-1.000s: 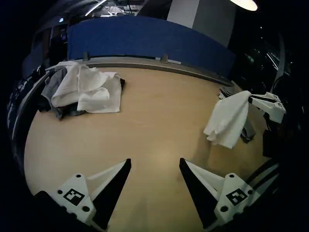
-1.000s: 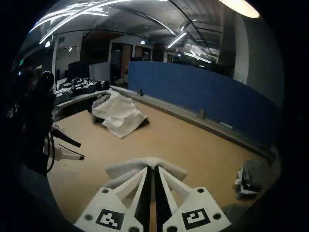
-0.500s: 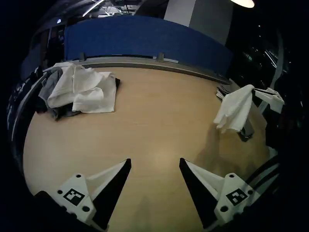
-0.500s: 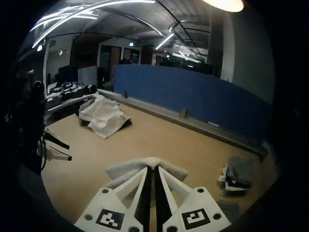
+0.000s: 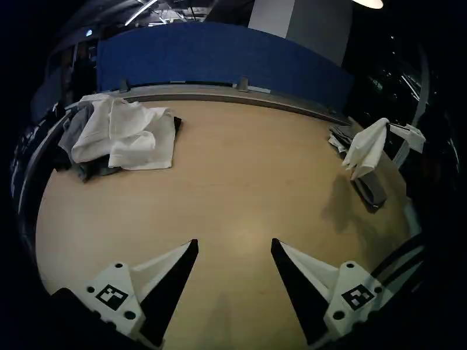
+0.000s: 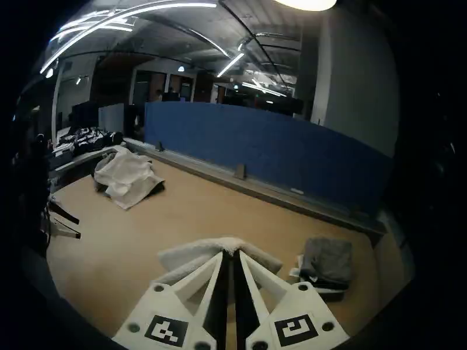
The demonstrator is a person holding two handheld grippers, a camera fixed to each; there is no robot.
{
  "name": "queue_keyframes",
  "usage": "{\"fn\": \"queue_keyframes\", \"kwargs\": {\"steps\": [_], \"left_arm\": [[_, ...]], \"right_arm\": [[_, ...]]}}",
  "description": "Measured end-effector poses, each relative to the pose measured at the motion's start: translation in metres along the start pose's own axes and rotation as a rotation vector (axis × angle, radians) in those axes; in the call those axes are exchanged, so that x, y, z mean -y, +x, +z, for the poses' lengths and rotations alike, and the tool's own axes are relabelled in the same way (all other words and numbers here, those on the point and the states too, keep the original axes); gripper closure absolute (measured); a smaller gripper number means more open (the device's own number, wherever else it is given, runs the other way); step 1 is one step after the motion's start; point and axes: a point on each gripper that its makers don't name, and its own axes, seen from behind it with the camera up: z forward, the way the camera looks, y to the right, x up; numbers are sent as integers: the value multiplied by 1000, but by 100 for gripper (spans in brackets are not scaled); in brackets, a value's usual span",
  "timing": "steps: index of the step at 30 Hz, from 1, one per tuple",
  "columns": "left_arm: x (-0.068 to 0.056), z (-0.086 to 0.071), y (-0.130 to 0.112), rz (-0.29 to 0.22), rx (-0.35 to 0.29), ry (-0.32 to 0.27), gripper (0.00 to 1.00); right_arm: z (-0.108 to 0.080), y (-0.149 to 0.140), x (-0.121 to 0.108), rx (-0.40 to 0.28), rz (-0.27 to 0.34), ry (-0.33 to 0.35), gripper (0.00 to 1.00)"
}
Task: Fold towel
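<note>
Left claw (image 5: 233, 241) spread wide, low over bench (image 5: 245, 175). Right claw (image 6: 233, 252) pressed together, pinching white towel (image 6: 187, 255) near grey folded stack (image 6: 328, 261). Laundry pile (image 5: 125, 137) at far corner.

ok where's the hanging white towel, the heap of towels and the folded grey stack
hanging white towel (image 5: 365, 153), left gripper view, middle of the drooping cloth
heap of towels (image 5: 131, 137), left gripper view, top white towel
folded grey stack (image 6: 328, 261), right gripper view, top grey towel
</note>
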Motion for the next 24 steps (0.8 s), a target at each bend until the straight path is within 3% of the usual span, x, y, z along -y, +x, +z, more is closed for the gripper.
{"fn": "queue_keyframes", "kwargs": {"steps": [15,24], "left_arm": [[-8,8,8,16,2,3,7],[-14,11,9,26,5,4,7]], "right_arm": [[11,-18,-77,31,15,-85,95],[17,-37,-108,62,28,-121,95]]}}
